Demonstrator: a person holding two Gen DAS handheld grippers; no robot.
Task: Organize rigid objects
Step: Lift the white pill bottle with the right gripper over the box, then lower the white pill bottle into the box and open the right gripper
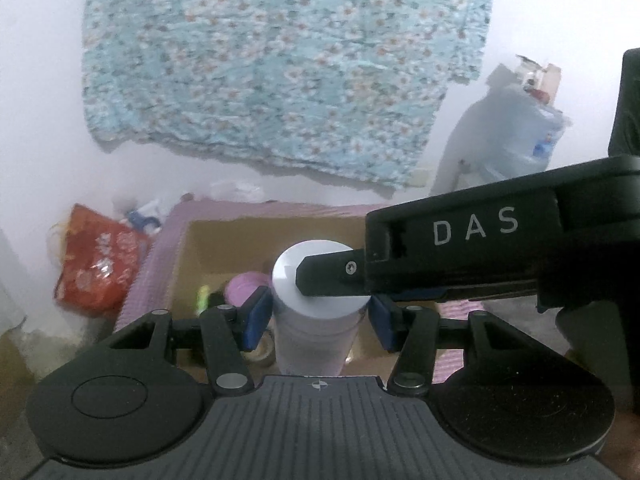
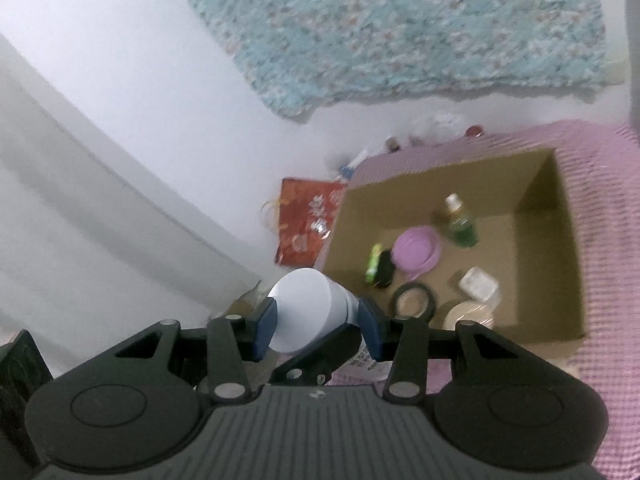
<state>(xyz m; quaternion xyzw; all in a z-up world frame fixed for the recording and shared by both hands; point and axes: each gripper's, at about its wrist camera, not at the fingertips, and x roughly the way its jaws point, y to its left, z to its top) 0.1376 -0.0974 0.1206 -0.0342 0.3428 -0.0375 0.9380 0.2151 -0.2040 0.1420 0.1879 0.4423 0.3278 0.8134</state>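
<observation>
A white bottle (image 1: 316, 336) with a flat white cap hangs above an open cardboard box (image 1: 240, 236). My left gripper (image 1: 320, 316) is shut on the bottle's body, its blue pads pressing both sides. One black finger (image 1: 328, 276) of my right gripper lies across the cap. In the right wrist view the cap of the bottle (image 2: 304, 304) sits between the blue pads of my right gripper (image 2: 318, 320), which is shut on it. The left gripper's black finger (image 2: 316, 352) shows just below. Part of the bottle's printed label shows under the right pad.
The cardboard box (image 2: 440, 184) rests on a purple checked mat (image 2: 600, 240) and holds a purple lid (image 2: 416, 248), a green bottle (image 2: 460, 224), a tape roll (image 2: 414, 300) and a clear container (image 2: 478, 284). A red bag (image 2: 308, 220) lies left of it. A floral cloth (image 1: 280, 60) hangs on the wall, beside a water jug (image 1: 516, 132).
</observation>
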